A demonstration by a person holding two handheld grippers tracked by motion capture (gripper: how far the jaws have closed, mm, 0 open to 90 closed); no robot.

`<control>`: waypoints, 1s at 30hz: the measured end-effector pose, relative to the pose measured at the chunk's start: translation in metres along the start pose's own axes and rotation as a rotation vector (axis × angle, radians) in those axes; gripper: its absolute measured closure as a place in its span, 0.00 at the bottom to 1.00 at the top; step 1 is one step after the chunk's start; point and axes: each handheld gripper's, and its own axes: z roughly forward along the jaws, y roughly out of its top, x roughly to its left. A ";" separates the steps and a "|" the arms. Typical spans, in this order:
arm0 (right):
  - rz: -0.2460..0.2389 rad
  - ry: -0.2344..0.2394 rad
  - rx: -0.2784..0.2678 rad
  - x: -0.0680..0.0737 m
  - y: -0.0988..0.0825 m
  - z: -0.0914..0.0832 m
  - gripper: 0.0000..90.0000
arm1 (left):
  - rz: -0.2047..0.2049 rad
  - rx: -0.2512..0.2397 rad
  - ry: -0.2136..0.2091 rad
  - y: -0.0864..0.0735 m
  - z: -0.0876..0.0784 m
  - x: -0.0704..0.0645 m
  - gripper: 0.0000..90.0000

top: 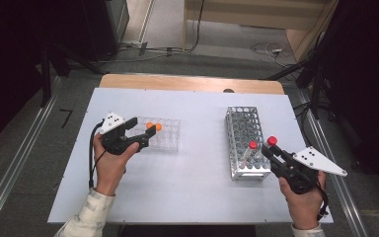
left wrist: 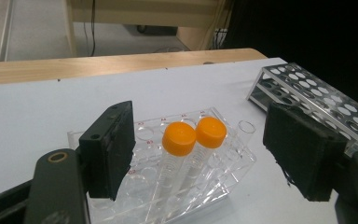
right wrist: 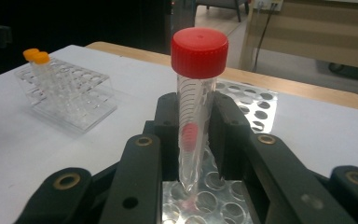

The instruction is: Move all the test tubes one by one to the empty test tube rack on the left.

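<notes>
My right gripper [right wrist: 195, 122] is shut on a clear tube with a red cap [right wrist: 199, 52], held upright over the near end of the metal rack [right wrist: 257, 106]. From above, that tube [top: 272, 141] is beside a second red-capped tube [top: 252, 146] standing in the metal rack [top: 244, 123]. My left gripper [left wrist: 205, 154] is open, its jaws wide on either side of two orange-capped tubes [left wrist: 179, 138] that stand in a clear plastic rack [left wrist: 216, 183]. In the high view the left gripper [top: 139, 133] is at the left end of the clear rack [top: 168, 140].
The white table top [top: 187, 182] has bare room between the two racks and along its near edge. A wooden strip [top: 192, 83] runs along the far edge. Cables lie on the floor beyond.
</notes>
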 end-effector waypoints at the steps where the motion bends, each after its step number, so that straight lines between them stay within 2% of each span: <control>1: -0.004 0.007 0.000 0.002 0.000 0.001 0.79 | 0.001 0.001 -0.002 0.000 0.000 0.000 0.29; 15: -0.047 0.117 0.043 0.036 0.002 0.026 0.79 | -0.008 -0.003 -0.012 0.000 0.000 -0.001 0.29; 23: -0.093 0.176 0.061 0.064 0.006 0.049 0.79 | -0.008 -0.004 -0.023 0.002 -0.002 -0.003 0.29; 30: -0.110 0.212 0.077 0.085 0.009 0.074 0.79 | -0.001 -0.007 -0.042 0.002 -0.003 -0.009 0.29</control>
